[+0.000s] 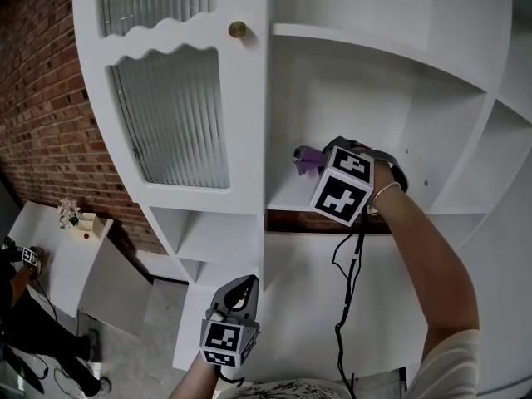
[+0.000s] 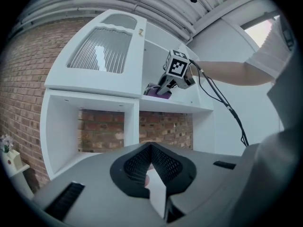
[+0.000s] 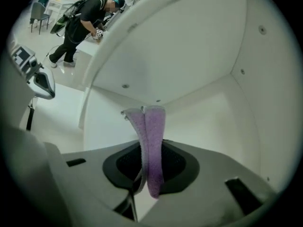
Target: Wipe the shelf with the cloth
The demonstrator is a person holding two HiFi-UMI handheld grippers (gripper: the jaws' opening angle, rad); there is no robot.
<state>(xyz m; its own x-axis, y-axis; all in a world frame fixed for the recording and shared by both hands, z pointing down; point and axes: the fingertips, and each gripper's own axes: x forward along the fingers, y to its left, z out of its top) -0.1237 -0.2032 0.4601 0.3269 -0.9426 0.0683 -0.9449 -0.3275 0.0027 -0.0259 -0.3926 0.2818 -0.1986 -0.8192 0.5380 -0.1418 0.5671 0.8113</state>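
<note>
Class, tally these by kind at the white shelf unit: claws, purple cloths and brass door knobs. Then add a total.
claws: 2, the left claw and the right claw
purple cloth: 1
brass door knob: 1
total: 4

I count two grippers on my feeds: the left gripper (image 1: 241,286) and the right gripper (image 1: 319,158), with one marker cube on each. There is one purple cloth (image 1: 305,155), one white shelf unit (image 1: 349,81), and one door (image 1: 245,123) with two ribbed glass panels and one brass knob (image 1: 238,30). I also make out one black cable (image 1: 345,306), one side table (image 1: 50,256) and one person (image 3: 80,22) in the background.
</note>
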